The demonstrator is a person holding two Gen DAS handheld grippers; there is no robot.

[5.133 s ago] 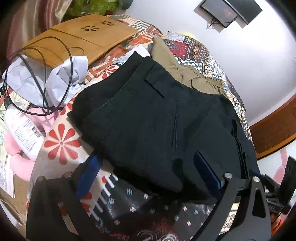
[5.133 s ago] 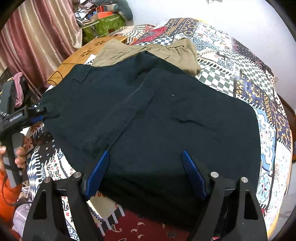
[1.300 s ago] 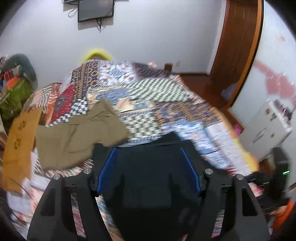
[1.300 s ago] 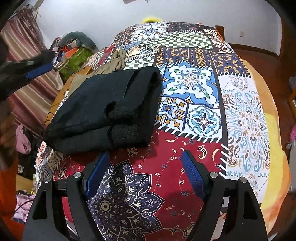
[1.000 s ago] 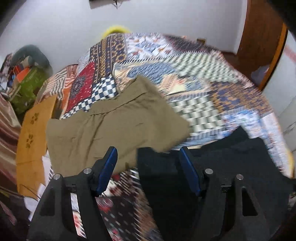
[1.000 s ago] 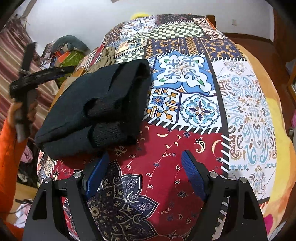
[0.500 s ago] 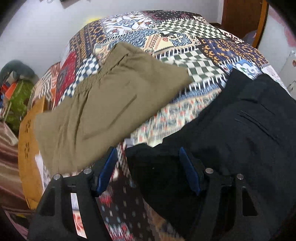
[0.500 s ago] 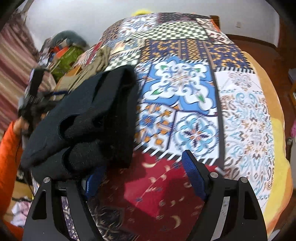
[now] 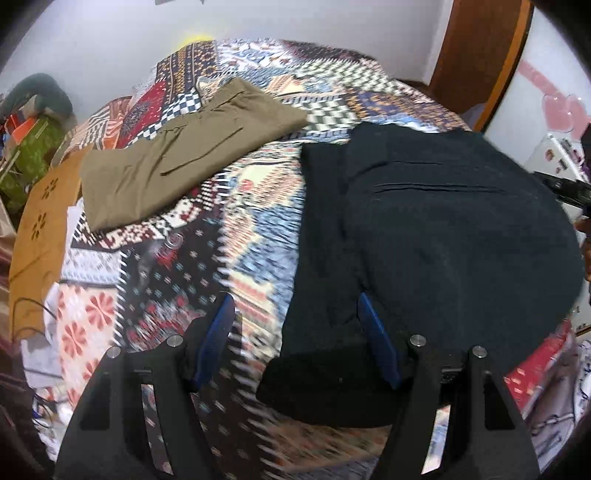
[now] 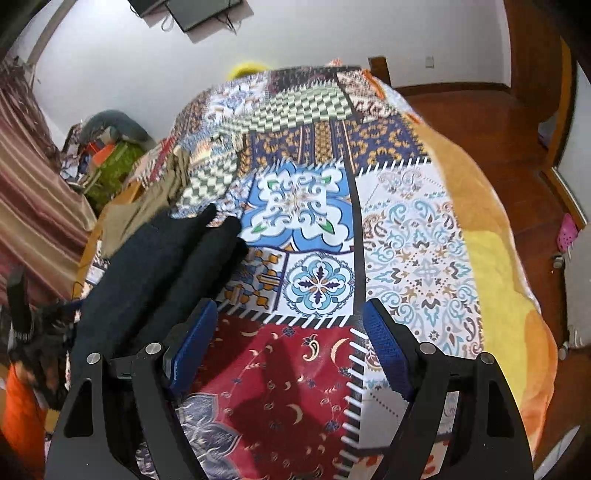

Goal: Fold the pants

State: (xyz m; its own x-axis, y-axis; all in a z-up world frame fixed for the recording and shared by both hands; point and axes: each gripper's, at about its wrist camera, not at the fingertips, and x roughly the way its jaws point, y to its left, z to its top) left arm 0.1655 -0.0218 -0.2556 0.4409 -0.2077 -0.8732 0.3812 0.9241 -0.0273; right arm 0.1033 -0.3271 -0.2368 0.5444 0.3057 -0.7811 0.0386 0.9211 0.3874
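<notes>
The black pants (image 9: 443,236) lie folded into a thick bundle on the patchwork bedspread (image 9: 258,221), in the right half of the left wrist view. Their top is smooth, with a thin pocket slit across the upper part, and a narrower folded strip runs down the left side. The left tongs (image 9: 295,343) are wide open and hold nothing; the right blue pad (image 9: 376,347) is over the lower edge of the pants, but I cannot tell if it touches.

The right wrist view shows the same black pants (image 10: 159,266) from the side, at middle left, as two rounded folds. The right tongs (image 10: 288,347) are also wide open and empty, over a red patch of the bedspread (image 10: 417,236), just beside the pants.

Only the left view shows well the khaki pants (image 9: 177,155), flat in the upper left, apart from the black ones, and a wooden board (image 9: 37,229) at the left edge. Only the right view shows the wooden floor (image 10: 498,122), a striped curtain (image 10: 33,192) and a dark screen (image 10: 199,11) on the wall.
</notes>
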